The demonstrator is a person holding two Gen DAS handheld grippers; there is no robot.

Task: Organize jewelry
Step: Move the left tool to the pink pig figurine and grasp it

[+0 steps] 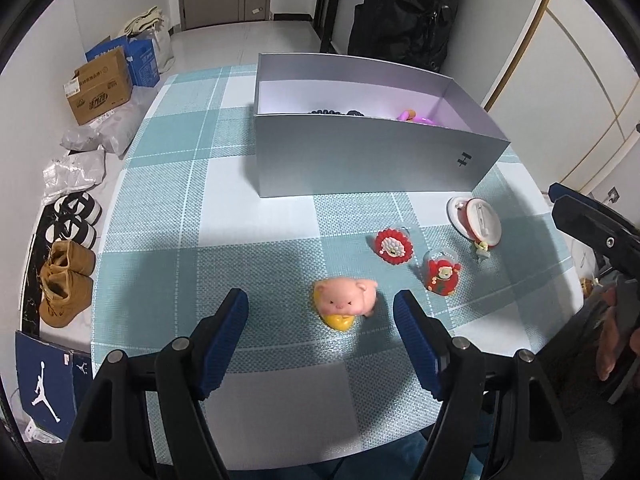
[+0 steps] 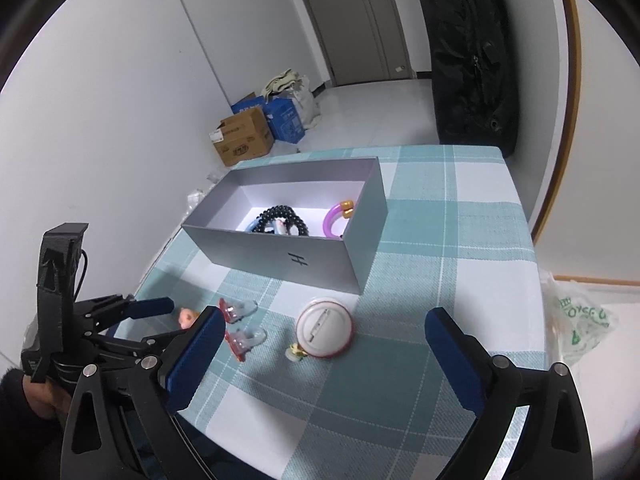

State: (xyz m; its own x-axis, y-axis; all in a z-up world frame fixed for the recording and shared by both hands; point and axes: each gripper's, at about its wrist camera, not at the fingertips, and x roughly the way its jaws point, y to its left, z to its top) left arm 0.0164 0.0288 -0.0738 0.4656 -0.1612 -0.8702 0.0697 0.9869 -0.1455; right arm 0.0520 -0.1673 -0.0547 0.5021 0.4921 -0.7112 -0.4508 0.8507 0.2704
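Your left gripper [image 1: 320, 334] stood partly open and empty, straddling the pink pig figurine on its yellow base [image 1: 346, 303]; you needed to centre, then close gently. Your right gripper [image 2: 322, 354] gaped wide, holding nothing, near the round white red-rimmed badge [image 2: 325, 330]. The far grey cardboard box [image 2: 256, 252] held a black bead bracelet [image 2: 280, 216] and a purple ring-shaped bangle [image 2: 336, 218].

Pig figure [image 1: 346, 300]: on the bench [image 1: 180, 208], just ahead, between the left hand-held gripper [image 1: 321, 336] fingers.
Two clips [image 1: 394, 247], [image 1: 442, 276]: ahead, to its right.
Round badge [image 2: 325, 333]: before the right hand-held gripper [image 2: 325, 360].
Box [image 1: 360, 160]: behind all, bead bracelet [image 2: 286, 218] inside.
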